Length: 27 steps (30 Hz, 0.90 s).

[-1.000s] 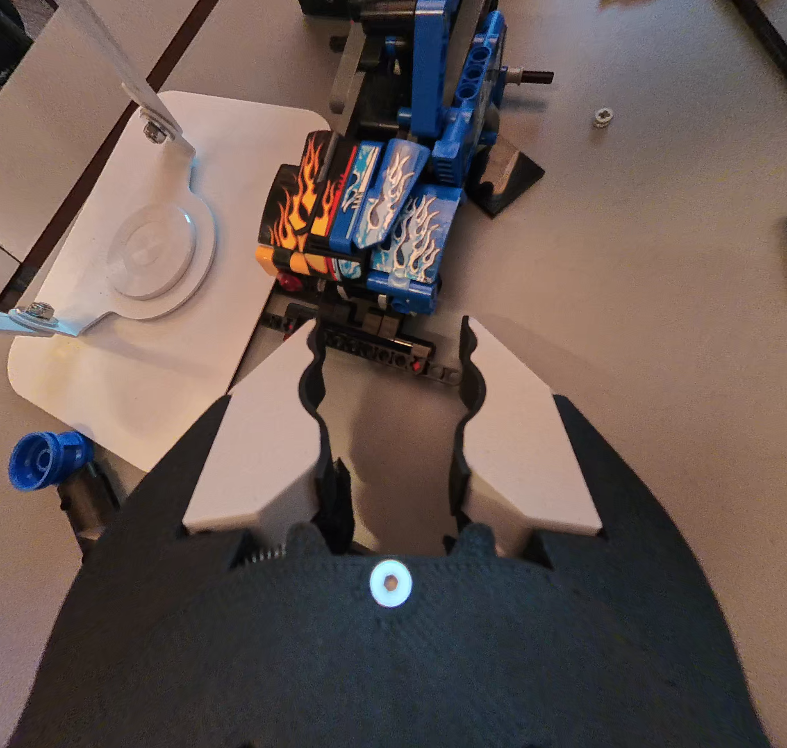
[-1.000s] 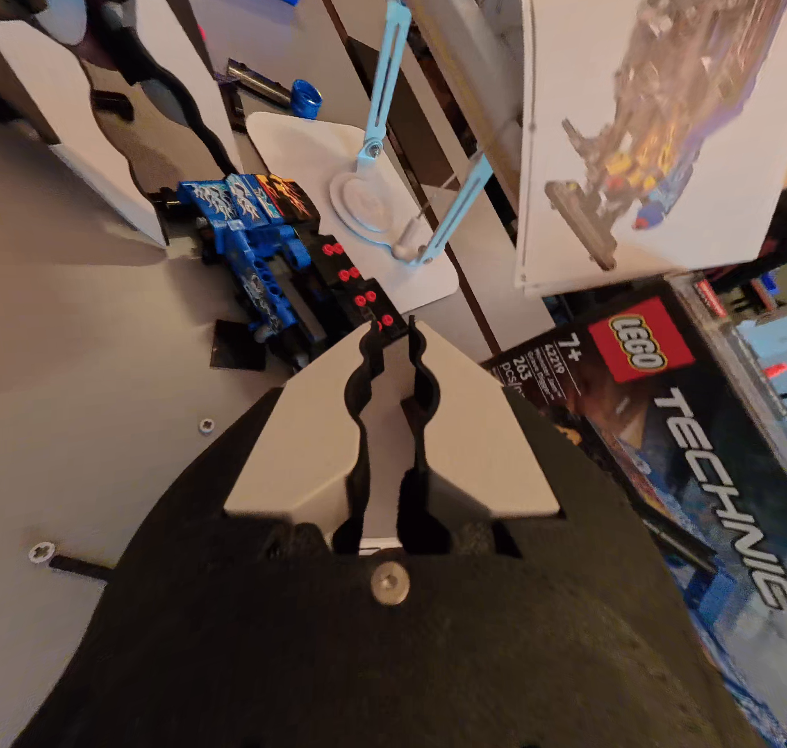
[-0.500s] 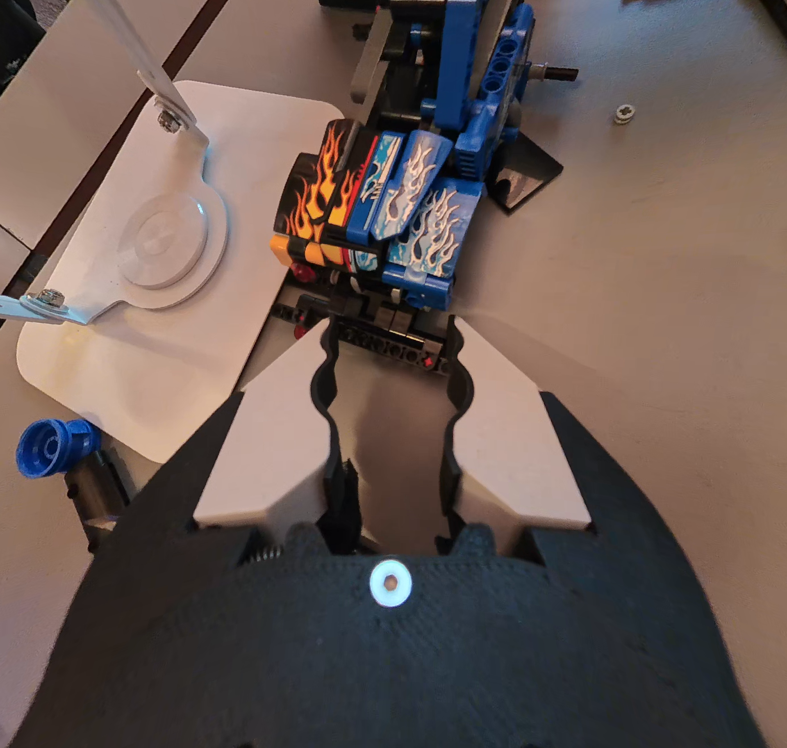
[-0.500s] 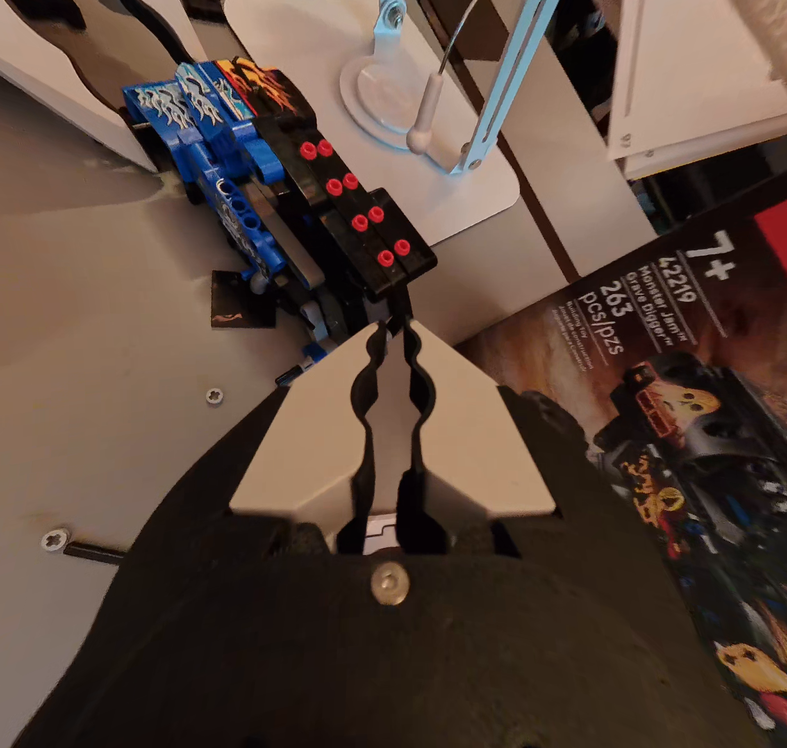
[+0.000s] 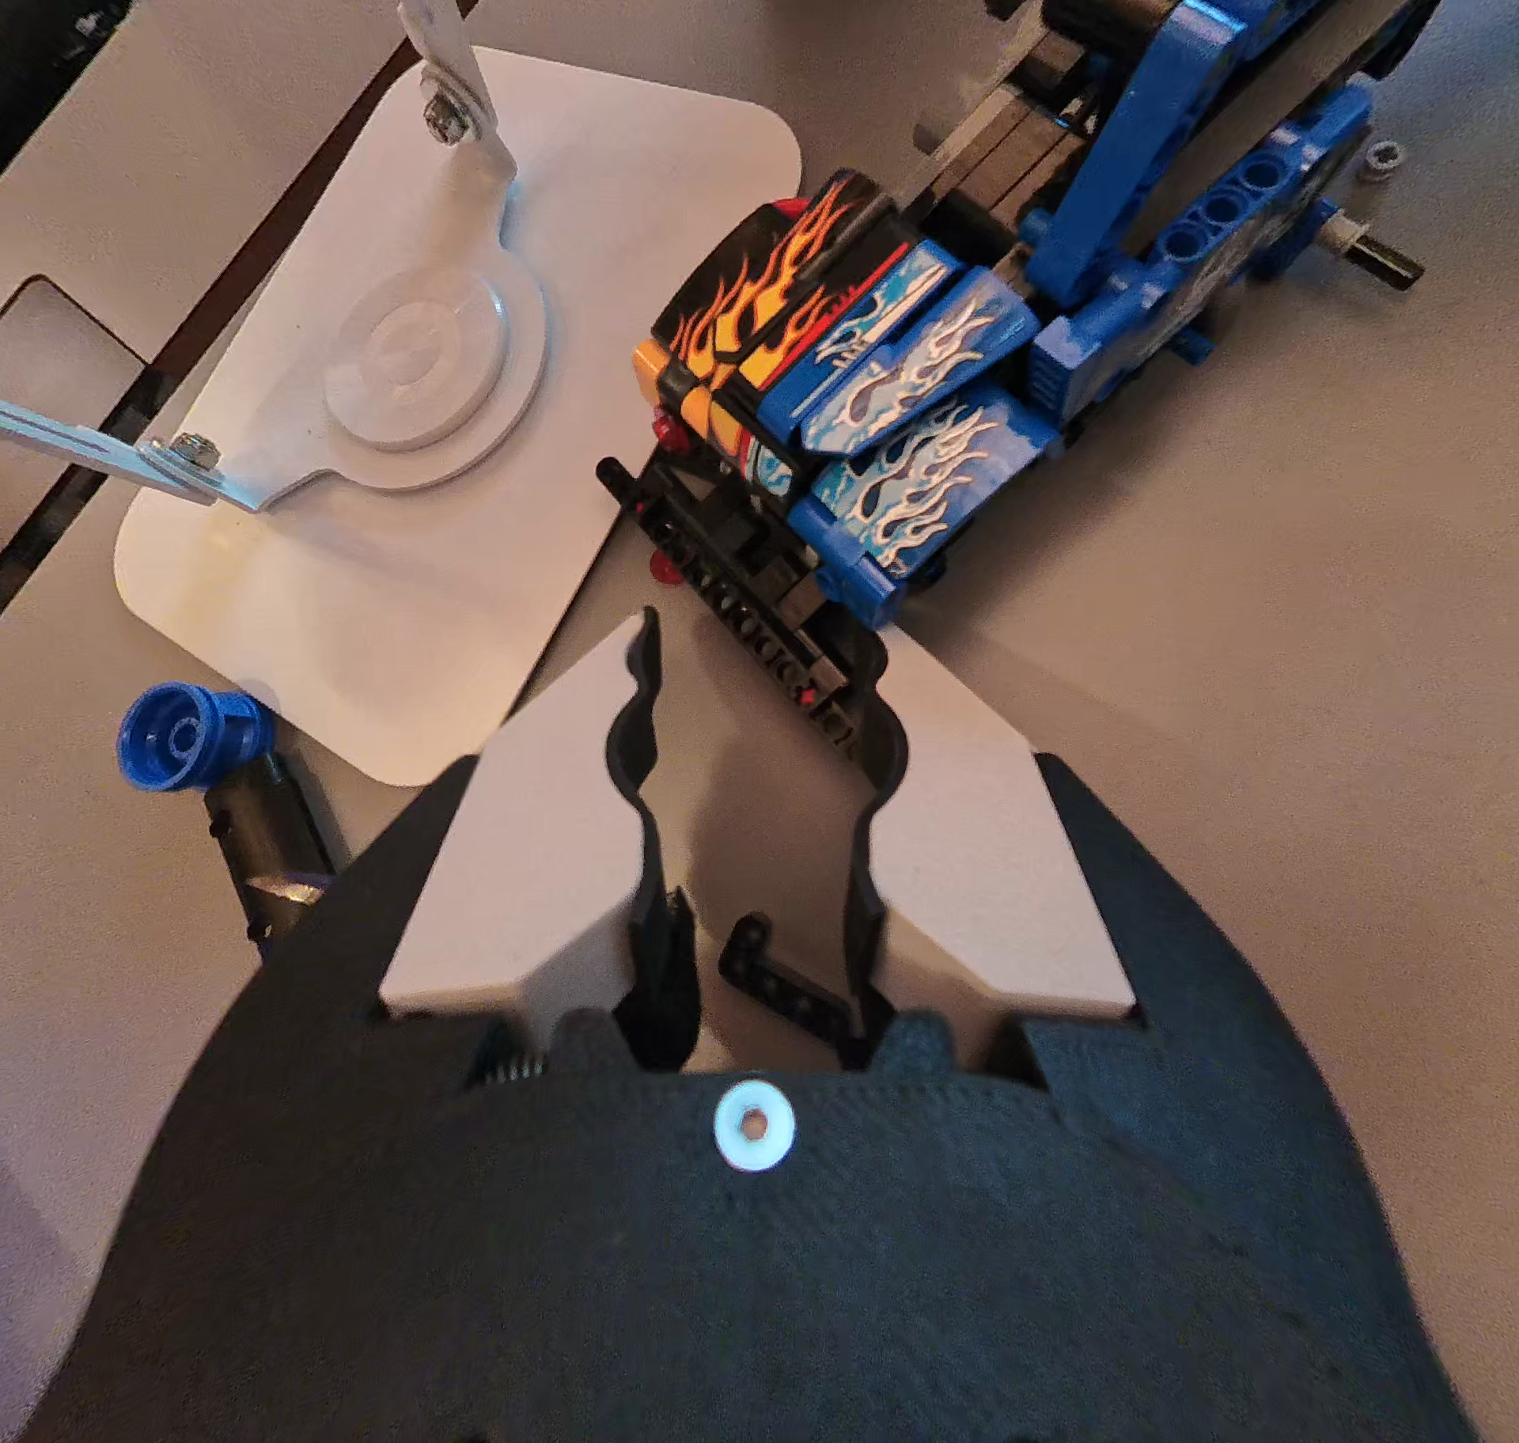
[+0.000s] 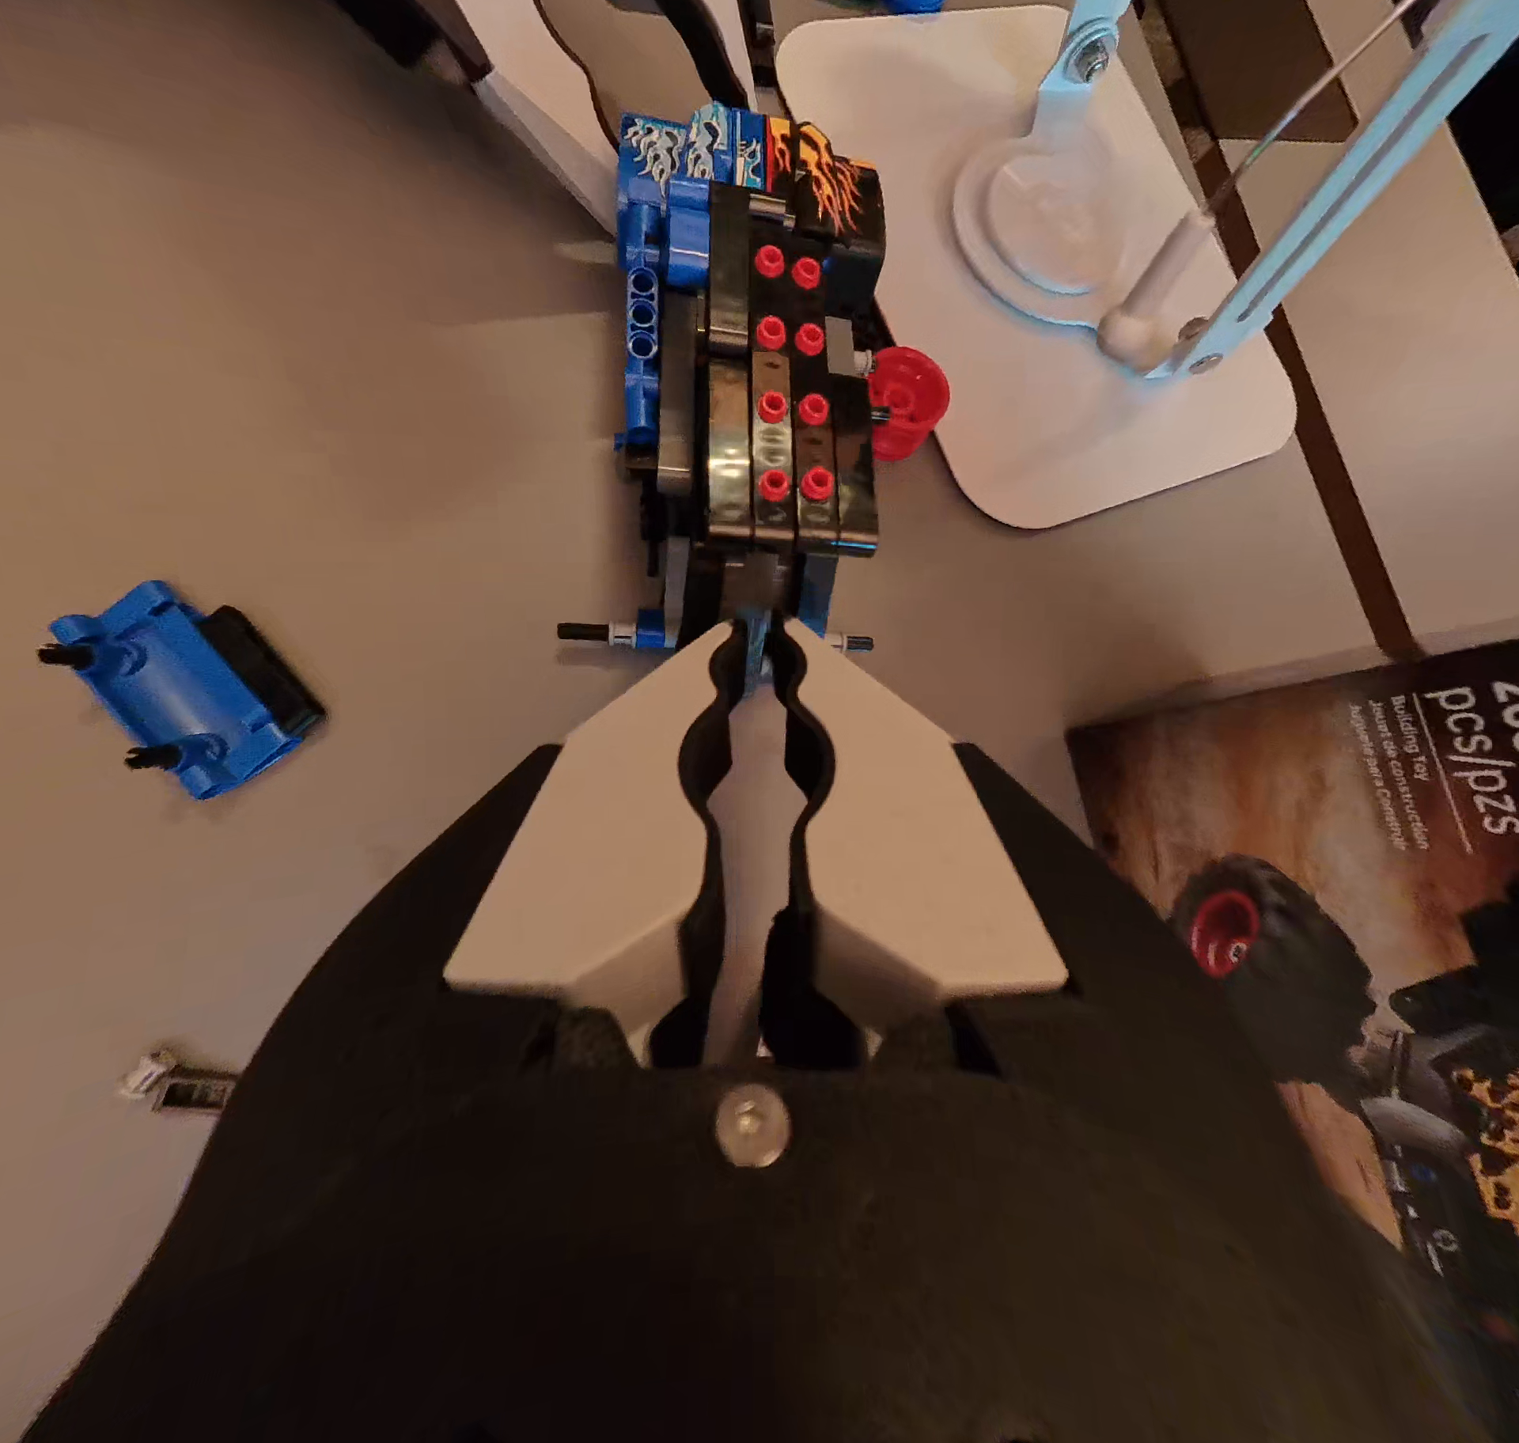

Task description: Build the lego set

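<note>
The lego truck body (image 5: 863,384), blue and black with flame stickers, lies on the grey table, pointing toward my left gripper. My left gripper (image 5: 760,655) is open at the truck's front. The black bumper beam (image 5: 740,623) lies between its tips, and the right fingertip touches the beam's end. A small black angled piece (image 5: 781,976) lies on the table under the jaws. In the right wrist view the truck (image 6: 773,384) shows from behind. My right gripper (image 6: 756,643) is shut on a thin light-blue piece at the truck's rear end. A red hub (image 6: 904,405) sits on the truck's right side.
A white lamp base (image 5: 460,417) with arms stands left of the truck, also in the right wrist view (image 6: 1110,269). A blue hub on a dark part (image 5: 185,734) lies near it. A blue sub-assembly (image 6: 181,688), small pins (image 6: 177,1087) and the set's box (image 6: 1315,951) lie around. The gap from one gripper's tips to the other's is roughly 15 cm. Between my left fingertips and the red hub (image 6: 904,405) there is roughly 10 cm.
My right gripper has swung round behind the truck and moved in until its tips pinch the rear end. My left gripper has narrowed and closed in on the front bumper.
</note>
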Available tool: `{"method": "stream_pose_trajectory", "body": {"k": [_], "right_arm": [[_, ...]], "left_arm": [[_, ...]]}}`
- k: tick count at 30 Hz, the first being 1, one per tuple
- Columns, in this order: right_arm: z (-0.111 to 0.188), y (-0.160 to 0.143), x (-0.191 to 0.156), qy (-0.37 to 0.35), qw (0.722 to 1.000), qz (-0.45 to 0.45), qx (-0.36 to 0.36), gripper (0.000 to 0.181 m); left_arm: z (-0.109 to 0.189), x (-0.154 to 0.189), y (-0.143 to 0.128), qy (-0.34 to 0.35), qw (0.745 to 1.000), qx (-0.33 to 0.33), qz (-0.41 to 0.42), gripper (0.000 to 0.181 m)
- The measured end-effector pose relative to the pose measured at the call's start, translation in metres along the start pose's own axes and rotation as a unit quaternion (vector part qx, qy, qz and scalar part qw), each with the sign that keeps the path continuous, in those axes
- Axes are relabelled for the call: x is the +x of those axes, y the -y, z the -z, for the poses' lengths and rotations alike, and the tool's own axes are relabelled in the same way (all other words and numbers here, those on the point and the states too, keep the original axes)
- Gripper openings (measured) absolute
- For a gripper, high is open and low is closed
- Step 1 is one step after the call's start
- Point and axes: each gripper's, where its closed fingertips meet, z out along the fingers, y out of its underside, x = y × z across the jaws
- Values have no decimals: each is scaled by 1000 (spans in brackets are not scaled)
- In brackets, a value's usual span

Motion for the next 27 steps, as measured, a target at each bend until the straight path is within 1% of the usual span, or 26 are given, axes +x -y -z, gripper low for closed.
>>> {"method": "stream_pose_trajectory", "body": {"k": [3,7,8,9,12,14,16,21,24,25,27], "right_arm": [[4,-2,2,10,1000,-16,8,15],[8,-6,12,13,998,-54,21,41],[7,-7,12,21,997,-69,22,52],[3,-8,6,41,996,-78,23,58],[-13,-10,-10,73,995,-69,8,56],[-21,-11,-11,55,997,-49,-2,38],[-21,-8,-13,54,997,-47,-9,37],[-13,12,-28,63,996,-62,-8,37],[-22,17,-48,80,994,-64,-33,37],[-26,18,-58,91,993,-57,-42,37],[-35,27,-77,104,992,-47,-45,36]], "left_arm": [[0,1,0,0,1000,-4,-4,42],[0,1,-1,0,1000,-5,-2,41],[0,1,-1,-1,1000,-5,-1,40],[0,1,-1,-1,1000,-5,-1,40],[0,1,-1,-2,1000,-4,0,39],[0,1,-2,-1,1000,-5,-1,37],[0,-1,-3,2,1000,-6,1,38],[1,-11,-7,16,1000,-9,13,32],[2,-18,-13,24,999,-16,27,29],[2,-20,-15,27,999,-18,29,31],[2,-25,-18,33,998,-24,40,31]]}}
